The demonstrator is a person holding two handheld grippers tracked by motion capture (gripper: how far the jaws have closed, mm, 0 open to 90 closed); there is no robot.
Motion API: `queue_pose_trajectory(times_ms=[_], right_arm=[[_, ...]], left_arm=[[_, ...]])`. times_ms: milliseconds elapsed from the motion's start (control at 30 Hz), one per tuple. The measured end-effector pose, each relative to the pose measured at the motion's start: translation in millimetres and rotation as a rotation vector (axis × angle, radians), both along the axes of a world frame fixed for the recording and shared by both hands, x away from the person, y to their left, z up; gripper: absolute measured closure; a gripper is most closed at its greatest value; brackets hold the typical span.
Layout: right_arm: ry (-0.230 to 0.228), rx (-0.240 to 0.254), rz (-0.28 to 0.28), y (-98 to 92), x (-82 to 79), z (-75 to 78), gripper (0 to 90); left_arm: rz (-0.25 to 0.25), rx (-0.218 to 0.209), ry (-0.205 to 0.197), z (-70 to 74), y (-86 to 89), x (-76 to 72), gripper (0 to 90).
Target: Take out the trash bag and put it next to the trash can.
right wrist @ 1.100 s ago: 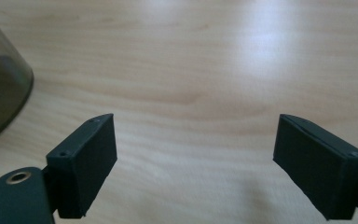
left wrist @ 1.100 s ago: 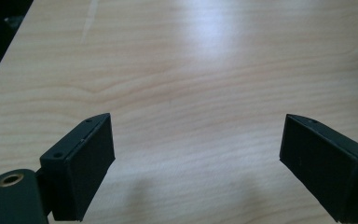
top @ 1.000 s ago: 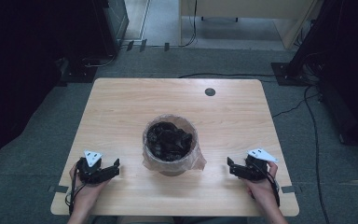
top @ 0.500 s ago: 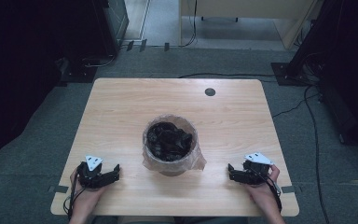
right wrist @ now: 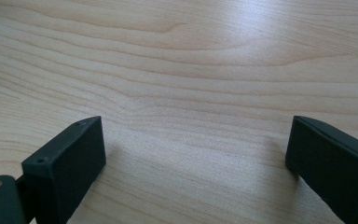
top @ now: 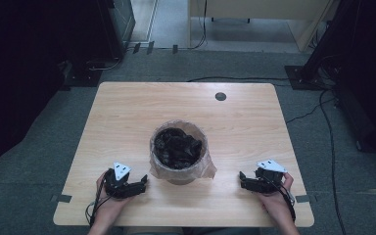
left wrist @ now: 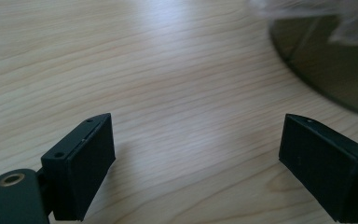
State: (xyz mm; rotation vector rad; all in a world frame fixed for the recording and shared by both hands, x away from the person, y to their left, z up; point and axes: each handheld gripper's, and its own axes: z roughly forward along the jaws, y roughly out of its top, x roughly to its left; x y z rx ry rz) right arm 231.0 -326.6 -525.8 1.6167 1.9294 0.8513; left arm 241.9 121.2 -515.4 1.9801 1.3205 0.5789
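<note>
Grey carpet is surrounding a pale wooden table (top: 127,122) with rounded corners, and dark equipment and trailing black cables are standing around its far and right sides. Near the middle of the tabletop, a round bin lined with a clear, crinkled plastic bag (top: 180,155) is sitting upright, with a heap of black crumpled material (top: 177,147) lying inside it. A small dark round cable hole (top: 220,96) is showing near the far edge of the table. On the near left, the person's left hand (top: 106,205) is holding the left gripper (top: 144,181) low on the wood, just beside the bin and pointing toward it; in the left gripper view its two black jaws are standing wide apart with bare wood between them, and the bin's base and a fold of plastic are showing at the upper right. On the near right, the right hand (top: 275,201) is holding the right gripper (top: 242,178) low over the table, near the bin but apart from it, and its jaws are likewise standing spread wide with nothing but wood grain between them.
</note>
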Motion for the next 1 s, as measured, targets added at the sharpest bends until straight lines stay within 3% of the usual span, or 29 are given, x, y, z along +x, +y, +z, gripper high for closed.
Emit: queue_pose_trajectory(times_ms=[300, 600, 700, 767, 867, 1000], right_arm=[[-0.002, 0.001, -0.006, 0.5, 0.4, -0.1, 4.5], [0.000, 0.001, -0.028, 2.9, -1.2, 1.1, 6.8], [0.003, 0.031, -0.028, 5.4, -2.0, 2.2, 6.9], [0.006, 0.047, -0.012, 11.1, -3.9, 3.1, 7.0], [0.009, 0.066, 0.022, 23.7, -7.8, 5.3, 7.0], [-0.017, 0.102, 0.100, 47.2, -13.6, 15.6, 7.0]], left_arm=[[-0.026, 0.006, -0.002, 1.4, -19.6, 4.9, 10.4], [-0.019, 0.017, -0.067, 8.7, -29.2, 20.8, 12.4], [-0.027, 0.044, -0.093, 8.4, -33.0, 24.3, 14.5], [-0.031, 0.040, -0.100, 8.0, -33.0, 25.9, 15.9], [-0.044, 0.031, -0.160, 11.2, -34.2, 23.5, 35.0], [-0.043, -0.010, -0.195, 17.3, -35.6, 21.9, 58.6]])
